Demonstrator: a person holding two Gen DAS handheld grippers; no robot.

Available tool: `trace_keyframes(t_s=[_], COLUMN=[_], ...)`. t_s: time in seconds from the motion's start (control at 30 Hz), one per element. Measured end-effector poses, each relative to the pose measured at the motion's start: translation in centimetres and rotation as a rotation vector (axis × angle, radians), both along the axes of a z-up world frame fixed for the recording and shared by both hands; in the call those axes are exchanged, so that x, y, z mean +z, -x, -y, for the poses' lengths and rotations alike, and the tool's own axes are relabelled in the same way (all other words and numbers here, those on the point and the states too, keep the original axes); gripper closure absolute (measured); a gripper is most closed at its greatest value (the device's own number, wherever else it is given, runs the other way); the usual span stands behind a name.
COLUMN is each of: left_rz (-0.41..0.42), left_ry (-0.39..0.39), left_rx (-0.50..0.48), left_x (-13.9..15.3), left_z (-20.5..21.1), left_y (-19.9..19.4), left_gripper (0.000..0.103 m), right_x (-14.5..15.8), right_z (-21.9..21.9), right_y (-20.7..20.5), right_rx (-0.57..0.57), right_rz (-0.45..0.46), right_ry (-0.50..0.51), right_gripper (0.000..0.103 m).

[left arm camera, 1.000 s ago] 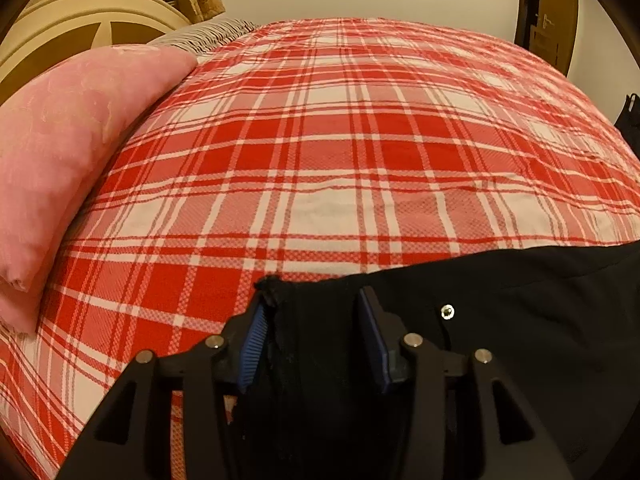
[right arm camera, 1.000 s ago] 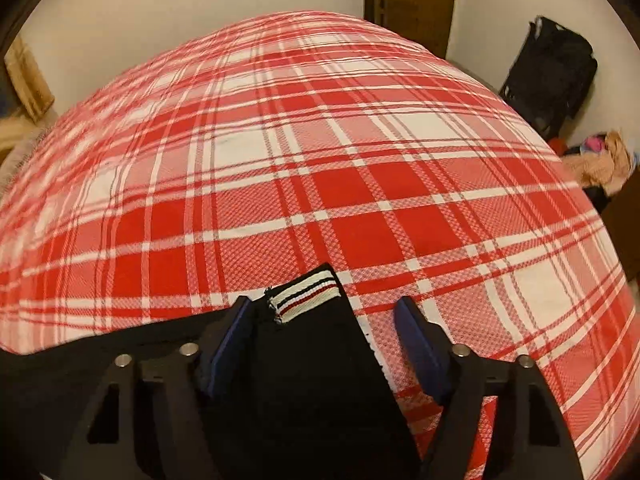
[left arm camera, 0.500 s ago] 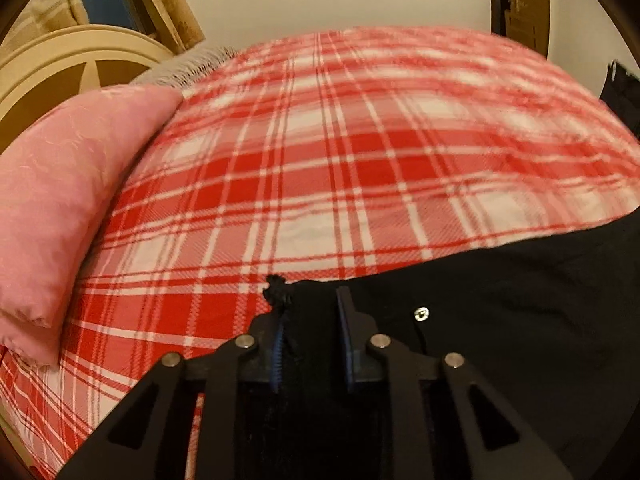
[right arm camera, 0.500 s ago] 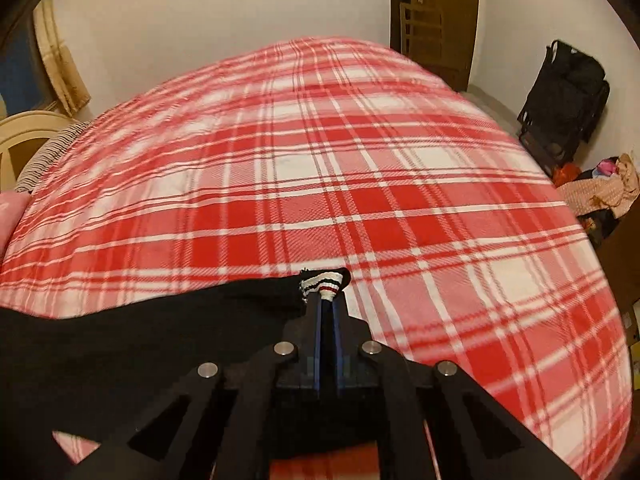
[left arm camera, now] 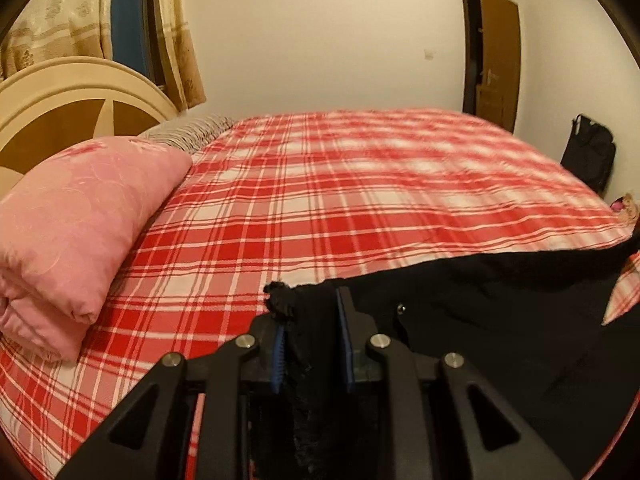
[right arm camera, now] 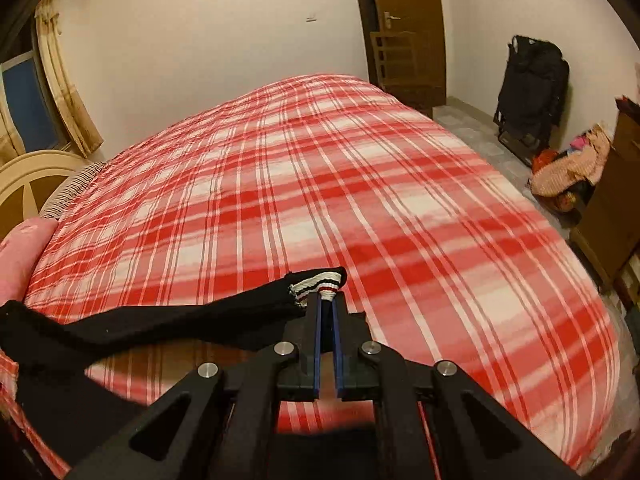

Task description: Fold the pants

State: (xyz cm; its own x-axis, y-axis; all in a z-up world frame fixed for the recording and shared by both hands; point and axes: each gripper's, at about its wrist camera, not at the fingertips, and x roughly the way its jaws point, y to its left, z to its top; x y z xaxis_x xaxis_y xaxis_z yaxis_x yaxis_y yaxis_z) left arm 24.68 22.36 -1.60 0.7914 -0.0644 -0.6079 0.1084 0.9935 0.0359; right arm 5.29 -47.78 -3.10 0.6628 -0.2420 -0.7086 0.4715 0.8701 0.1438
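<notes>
The black pants (left arm camera: 500, 320) hang lifted above the red plaid bed (left arm camera: 360, 200). My left gripper (left arm camera: 310, 316) is shut on a thick bunch of the waist end, next to a small metal button (left arm camera: 401, 309). My right gripper (right arm camera: 327, 300) is shut on the striped cuff (right arm camera: 316, 284) of a leg. The leg (right arm camera: 140, 324) stretches off to the left in the right wrist view, clear of the plaid bed (right arm camera: 320, 184). The rest of the pants is hidden below both grippers.
A pink pillow (left arm camera: 76, 232) lies at the bed's left by the cream headboard (left arm camera: 72, 96). A striped pillow (left arm camera: 188, 136) lies behind it. A black bag (right arm camera: 528, 92), a heap of clothes (right arm camera: 568, 168) and a wooden cabinet (right arm camera: 616, 208) stand right of the bed.
Both grippers closed on the pants, the left on the waist, the right on the cuff, and have lifted the cloth up off the bed.
</notes>
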Motion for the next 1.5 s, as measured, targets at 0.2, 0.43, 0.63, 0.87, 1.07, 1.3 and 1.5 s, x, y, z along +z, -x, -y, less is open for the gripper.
trace_keyframes(t_s=[0.2, 0.43, 0.63, 0.87, 1.07, 1.3, 1.5], left_rz=[0.059, 0.094, 0.031, 0.087, 0.110, 0.130, 0.141], left_ry=[-0.006, -0.016, 0.044, 0.065, 0.071, 0.130, 0.140], left_rx=[-0.049, -0.112, -0.091, -0.089, -0.106, -0.122, -0.149], left_x=[0.2, -2.7, -8.0, -7.6, -6.6, -5.1, -3.9], left_z=[-0.3, -0.5, -1.7, -1.4, -1.8, -2.3, -2.1], left_y=[4.9, 11.6, 13.5, 14.0, 14.3, 14.6, 14.2], left_gripper=[0.080, 0.080, 0.080, 0.080, 0.080, 0.080, 0.080], right_x=[-2.9, -7.0, -1.6, -2.0, -8.0, -9.9, -7.5], right_z=[-0.5, -2.8, -11.4, -31.4, -43.3, -44.7, -44.6], right_y=[5.2, 7.5, 5.4, -4.2, -9.6, -12.6, -10.9], right_rx=[-0.055, -0.059, 0.062, 0.599, 0.881, 0.911, 0.909], right_rz=[-0.054, -0.191, -0.185, -0.158, -0.218, -0.242, -0.206], right_ry=[-0.050, -0.017, 0.227, 0.365, 0.488, 0.458, 0.464], right_gripper=[0.099, 0.095, 0.050, 0.050, 0.050, 0.090, 0.100])
